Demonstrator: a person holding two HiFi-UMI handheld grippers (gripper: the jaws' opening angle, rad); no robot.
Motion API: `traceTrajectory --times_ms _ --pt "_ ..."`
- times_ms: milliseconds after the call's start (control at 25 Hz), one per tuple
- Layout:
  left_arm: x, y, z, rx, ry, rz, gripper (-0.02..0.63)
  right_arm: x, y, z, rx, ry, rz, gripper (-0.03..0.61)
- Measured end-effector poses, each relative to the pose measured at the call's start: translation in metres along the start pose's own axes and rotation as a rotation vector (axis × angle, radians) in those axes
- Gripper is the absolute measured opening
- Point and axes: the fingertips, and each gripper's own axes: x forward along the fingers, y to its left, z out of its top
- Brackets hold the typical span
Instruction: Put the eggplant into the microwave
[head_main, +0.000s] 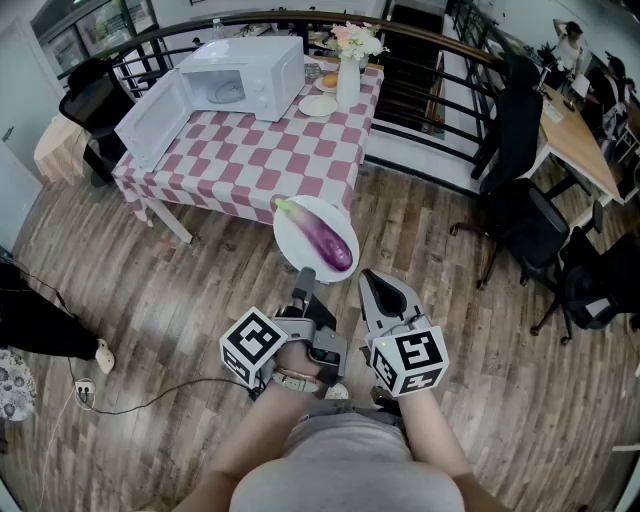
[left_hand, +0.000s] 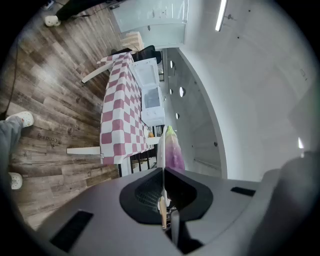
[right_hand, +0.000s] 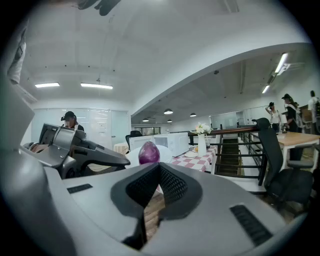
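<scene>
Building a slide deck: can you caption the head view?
Left gripper holds a plate with the eggplant on it, open microwave ahead on the checked table.

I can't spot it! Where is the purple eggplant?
Head view, centre: the long purple eggplant lies on a round white plate gripped by the left gripper, just before the pink-checked table.

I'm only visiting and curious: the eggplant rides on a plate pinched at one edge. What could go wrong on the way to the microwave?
1. The left gripper pinches the plate by its rim alone. The eggplant lies loose on it and could roll off if the plate tips.
2. The vase stands close beside the open microwave; a wide swing might knock it over.
</scene>
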Motion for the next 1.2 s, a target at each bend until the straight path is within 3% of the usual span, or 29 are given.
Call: traceTrajectory --times_ms 520,1200 --pt "-0.004 0.003 0.016 -0.009 0.040 0.005 0.012 0.012 0.017 0.004 0.016 -0.018 -0.022 0.026" --pt "0.028 0.003 0.126 -0.019 0.059 -0.009 0.012 0.115 0.058 0.027 -0.007 -0.011 -0.057 0.026"
